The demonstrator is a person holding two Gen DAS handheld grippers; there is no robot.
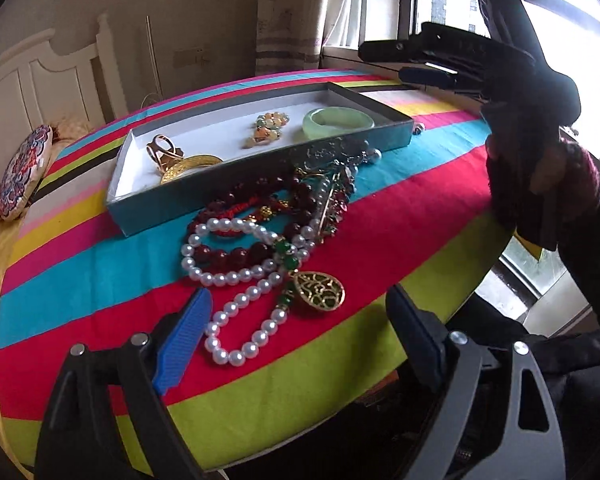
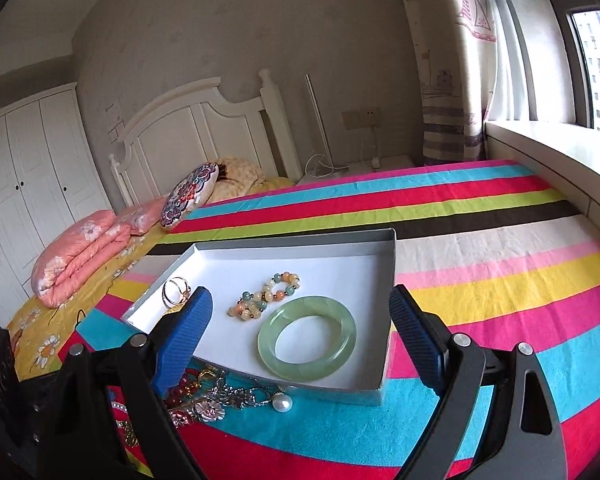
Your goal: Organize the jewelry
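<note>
A shallow grey box (image 1: pixel 228 184) (image 2: pixel 260 242) with a white floor lies on the striped cloth. In it are a green jade bangle (image 1: pixel 338 122) (image 2: pixel 307 338), a small bracelet of pale beads (image 1: pixel 269 125) (image 2: pixel 266 295) and gold pieces (image 1: pixel 176 158). In front of the box lies a tangled pile: a pearl necklace (image 1: pixel 236 280) with a gold filigree pendant (image 1: pixel 319 291), dark red beads (image 1: pixel 236 256) and chains. My left gripper (image 1: pixel 300 312) is open and empty just above the pearls. My right gripper (image 2: pixel 300 316) is open and empty over the bangle; it also shows in the left wrist view (image 1: pixel 440 64).
The striped cloth (image 2: pixel 480 280) covers a bed. A round patterned cushion (image 1: pixel 24 174) (image 2: pixel 188 194) and pink folded bedding (image 2: pixel 80 256) lie at the head end. A loose pearl and silver flower charms (image 2: pixel 236 400) sit by the box's near wall. A window sill (image 2: pixel 560 148) runs along the right.
</note>
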